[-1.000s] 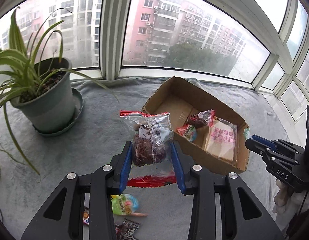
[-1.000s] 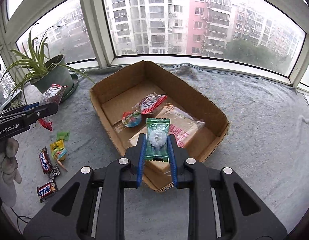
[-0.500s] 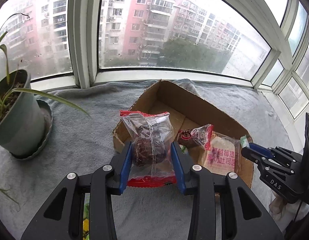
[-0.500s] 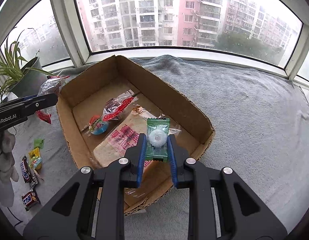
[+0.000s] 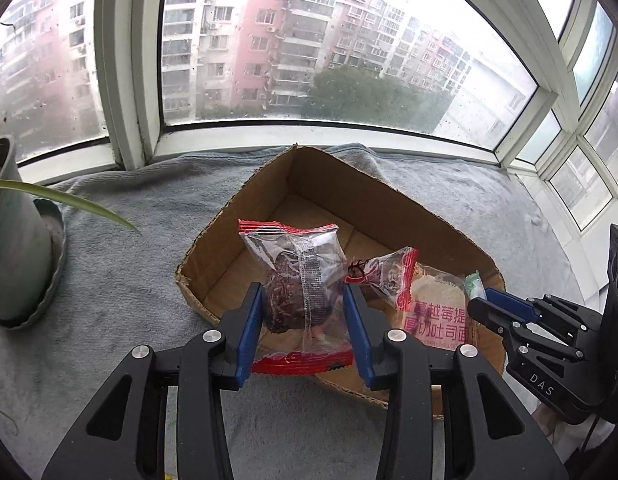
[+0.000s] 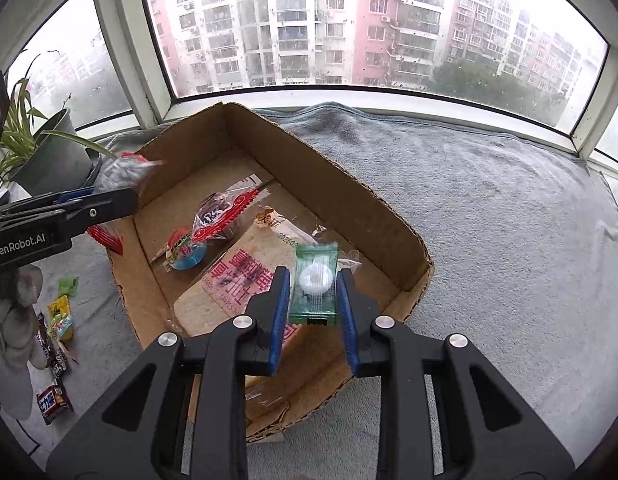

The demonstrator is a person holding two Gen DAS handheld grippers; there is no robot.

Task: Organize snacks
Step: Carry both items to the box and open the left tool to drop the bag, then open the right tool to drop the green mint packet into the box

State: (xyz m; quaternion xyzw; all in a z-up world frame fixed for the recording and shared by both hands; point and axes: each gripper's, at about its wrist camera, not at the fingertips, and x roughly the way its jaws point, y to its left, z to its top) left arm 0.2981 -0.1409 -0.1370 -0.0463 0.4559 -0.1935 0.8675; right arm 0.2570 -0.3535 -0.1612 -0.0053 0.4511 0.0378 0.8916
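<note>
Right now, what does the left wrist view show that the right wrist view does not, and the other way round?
Left wrist only: the dark cake sharp inside its clear packet, a mere blur in the other view. Right wrist only: loose snacks and a chocolate bar on the grey cloth beside the cardboard box, plus a round blue-and-red candy inside it. Both: that box, the toast packet, the green candy, the plant pot.

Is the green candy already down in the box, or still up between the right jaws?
Between the jaws: the green candy hangs over the cardboard box, in the right gripper, whose jaws have just been opening.
</note>
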